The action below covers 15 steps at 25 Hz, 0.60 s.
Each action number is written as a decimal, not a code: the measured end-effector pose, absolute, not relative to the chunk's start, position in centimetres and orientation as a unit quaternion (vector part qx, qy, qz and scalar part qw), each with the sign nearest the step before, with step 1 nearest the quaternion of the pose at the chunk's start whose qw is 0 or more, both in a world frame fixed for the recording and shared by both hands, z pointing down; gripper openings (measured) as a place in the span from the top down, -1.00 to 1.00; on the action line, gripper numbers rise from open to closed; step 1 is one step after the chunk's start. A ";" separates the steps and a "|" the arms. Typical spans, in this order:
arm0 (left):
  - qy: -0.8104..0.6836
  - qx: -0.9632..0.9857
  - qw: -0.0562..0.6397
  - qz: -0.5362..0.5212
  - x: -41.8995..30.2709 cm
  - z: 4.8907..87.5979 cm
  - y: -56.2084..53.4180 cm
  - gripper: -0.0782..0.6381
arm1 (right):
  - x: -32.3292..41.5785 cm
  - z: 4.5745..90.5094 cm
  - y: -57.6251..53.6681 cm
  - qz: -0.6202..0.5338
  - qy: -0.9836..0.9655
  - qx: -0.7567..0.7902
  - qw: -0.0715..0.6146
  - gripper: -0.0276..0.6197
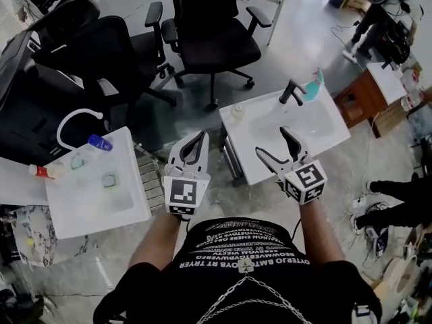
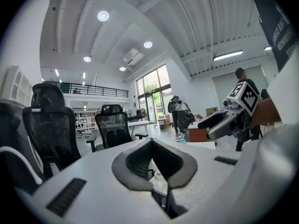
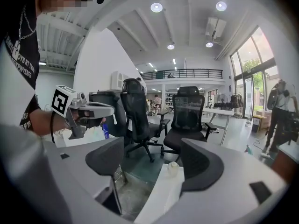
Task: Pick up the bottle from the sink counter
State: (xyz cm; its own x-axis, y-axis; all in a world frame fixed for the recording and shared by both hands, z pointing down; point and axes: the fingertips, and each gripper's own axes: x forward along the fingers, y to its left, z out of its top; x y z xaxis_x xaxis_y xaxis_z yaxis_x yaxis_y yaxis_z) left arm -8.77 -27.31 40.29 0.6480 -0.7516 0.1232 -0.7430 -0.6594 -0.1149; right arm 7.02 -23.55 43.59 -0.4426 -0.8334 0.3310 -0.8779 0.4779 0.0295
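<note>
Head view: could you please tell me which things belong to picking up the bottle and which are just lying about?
Job: bottle; sink counter; right claw, open; left claw, shut.
Lying about: black office chair; side table; blue-capped container.

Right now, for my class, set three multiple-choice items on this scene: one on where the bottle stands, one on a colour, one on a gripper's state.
1. Where on the sink counter is the bottle?
A in the basin
B at the far left corner, seen from the head view
C against the faucet

2. What colour is the faucet?
A black
B red
C gold

3. What state is the right gripper in?
A shut on the bottle
B open and empty
C shut and empty

Answers:
1. B, it stands on the corner rim, outside the basin.
2. A, the spout is dark against the white counter.
3. B, its jaws stand apart and the bottle lies beyond them.
</note>
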 end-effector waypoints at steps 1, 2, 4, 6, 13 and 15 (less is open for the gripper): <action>0.410 -0.908 0.024 -0.079 -8.6 40.5 -27.3 0.77 | 7.0 43.7 -23.5 0.074 -0.846 0.505 0.155 -0.18; 0.408 -0.909 0.022 -0.079 -8.5 40.6 -27.3 0.77 | 7.2 43.8 -23.4 0.075 -0.845 0.505 0.157 -0.18; 0.406 -0.910 0.020 -0.080 -8.4 40.9 -27.2 0.76 | 7.7 43.9 -23.3 0.076 -0.842 0.511 0.157 -0.18; 0.405 -0.910 0.018 -0.085 -8.6 41.2 -27.2 0.76 | 8.0 43.9 -23.4 0.079 -0.840 0.516 0.152 -0.18; 0.415 -0.905 0.034 -0.086 -7.4 41.0 -27.6 0.76 | 8.1 46.0 -24.5 0.101 -0.849 0.498 0.143 -0.18; 0.422 -0.902 0.034 -0.087 -7.2 41.1 -28.2 0.76 | 8.3 46.9 -25.4 0.106 -0.853 0.490 0.144 -0.18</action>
State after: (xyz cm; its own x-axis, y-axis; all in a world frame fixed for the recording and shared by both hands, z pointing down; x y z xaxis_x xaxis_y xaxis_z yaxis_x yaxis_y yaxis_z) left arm -7.16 -28.16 41.07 0.6287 -0.7670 0.1282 -0.7552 -0.6415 -0.1348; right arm 8.26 -25.39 46.94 -0.4778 -0.8055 0.3505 -0.8670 0.4968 -0.0401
